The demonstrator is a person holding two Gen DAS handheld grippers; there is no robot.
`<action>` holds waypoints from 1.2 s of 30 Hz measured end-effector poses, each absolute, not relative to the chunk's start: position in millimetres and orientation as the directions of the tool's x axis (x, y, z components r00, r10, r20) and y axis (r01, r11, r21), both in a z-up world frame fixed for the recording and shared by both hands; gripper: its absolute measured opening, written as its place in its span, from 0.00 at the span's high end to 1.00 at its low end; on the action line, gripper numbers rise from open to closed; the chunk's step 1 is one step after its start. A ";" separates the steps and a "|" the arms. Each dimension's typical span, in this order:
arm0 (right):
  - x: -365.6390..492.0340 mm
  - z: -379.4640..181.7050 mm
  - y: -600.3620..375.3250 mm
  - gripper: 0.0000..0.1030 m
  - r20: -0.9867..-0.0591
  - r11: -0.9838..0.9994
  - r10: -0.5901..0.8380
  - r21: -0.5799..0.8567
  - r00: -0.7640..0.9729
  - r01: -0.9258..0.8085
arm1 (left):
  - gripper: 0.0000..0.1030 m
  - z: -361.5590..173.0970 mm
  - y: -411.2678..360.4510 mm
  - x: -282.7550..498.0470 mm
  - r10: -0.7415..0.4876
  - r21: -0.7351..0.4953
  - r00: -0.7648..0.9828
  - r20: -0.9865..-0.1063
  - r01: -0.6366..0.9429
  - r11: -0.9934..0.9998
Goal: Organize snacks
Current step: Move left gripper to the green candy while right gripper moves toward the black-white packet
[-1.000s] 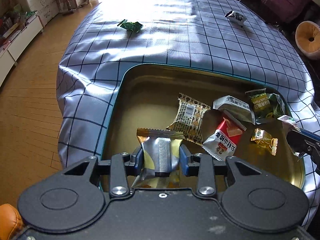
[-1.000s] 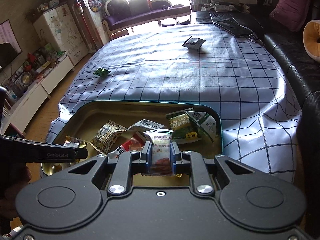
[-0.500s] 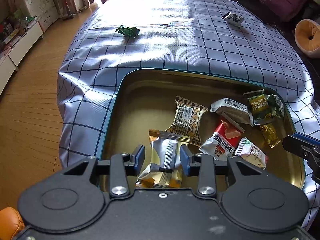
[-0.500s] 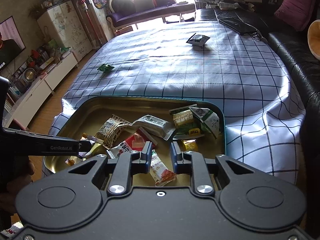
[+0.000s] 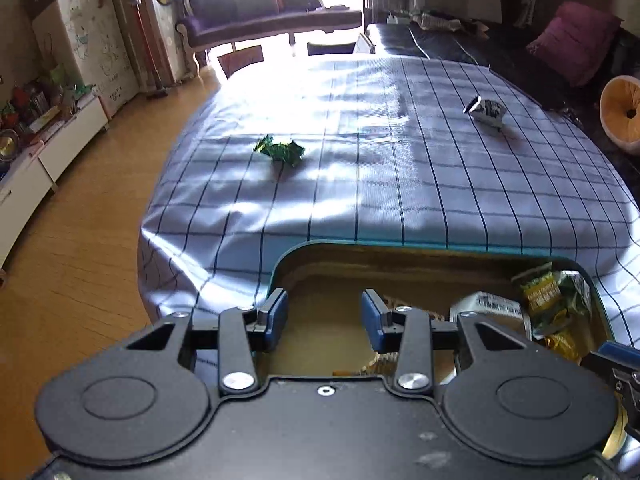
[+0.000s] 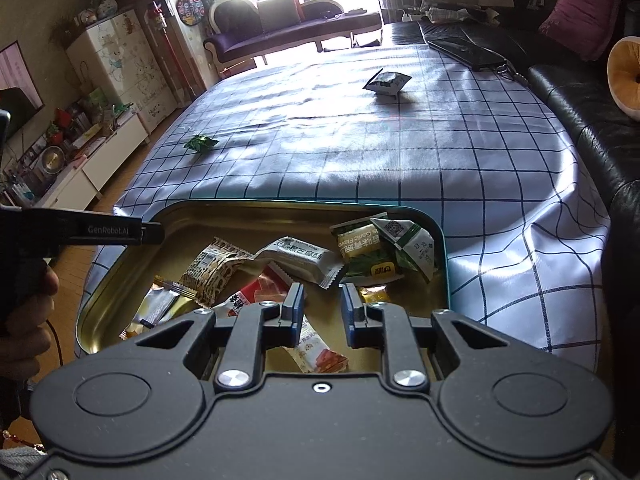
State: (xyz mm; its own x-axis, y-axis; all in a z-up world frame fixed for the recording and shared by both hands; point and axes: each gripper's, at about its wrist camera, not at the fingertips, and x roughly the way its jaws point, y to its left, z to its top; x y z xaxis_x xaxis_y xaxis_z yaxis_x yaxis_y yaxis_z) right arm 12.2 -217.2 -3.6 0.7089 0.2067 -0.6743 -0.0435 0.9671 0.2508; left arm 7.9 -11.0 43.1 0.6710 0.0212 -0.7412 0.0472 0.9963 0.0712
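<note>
A gold metal tray point(image 6: 120, 276) with a teal rim sits on the checked tablecloth and holds several snack packets, among them a white packet point(image 6: 298, 258) and a red one point(image 6: 256, 298). The tray also shows in the left wrist view point(image 5: 320, 264). My left gripper point(image 5: 324, 316) is open and empty above the tray's far left corner. My right gripper point(image 6: 322, 310) is open and empty above the tray, with a white and orange packet point(image 6: 316, 350) lying under it. A green packet point(image 5: 280, 150) and a black and white packet point(image 5: 486, 111) lie loose on the cloth farther away; both also show in the right wrist view point(image 6: 201, 143) point(image 6: 387, 82).
The table's left edge drops to a wood floor point(image 5: 80, 248). A black sofa point(image 6: 592, 120) runs along the right side. A dark phone point(image 6: 466, 52) lies at the far right of the cloth. The left gripper's arm point(image 6: 80, 230) reaches over the tray's left rim.
Both grippers have opened and let go of their packets, which now lie in the tray. The left gripper has lifted and tilted up toward the far table.
</note>
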 end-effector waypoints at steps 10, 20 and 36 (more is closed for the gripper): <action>22.2 -16.3 -218.9 0.71 -0.676 0.965 0.197 0.261 0.710 -0.019 | 0.58 31.9 -9.5 36.7 0.049 0.102 0.743 -0.668 0.026 0.994; 42.4 -18.3 -223.8 0.71 -0.672 0.975 0.163 0.220 0.723 -0.015 | 0.58 24.4 -8.5 56.7 0.039 0.113 0.738 -0.674 0.050 0.992; 134.3 10.9 -246.0 0.71 -0.571 0.990 0.116 0.128 0.812 -0.052 | 0.56 31.1 16.2 121.5 0.067 0.085 0.723 -0.687 -0.011 0.996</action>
State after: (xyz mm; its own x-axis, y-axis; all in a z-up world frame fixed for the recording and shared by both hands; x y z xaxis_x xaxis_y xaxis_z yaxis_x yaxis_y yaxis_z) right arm 134.3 -246.0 10.9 0.8124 0.1162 -0.5714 -0.0516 0.9904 0.1281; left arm 121.5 16.2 31.1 0.7234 0.0668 -0.6872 -0.0113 0.9963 0.0850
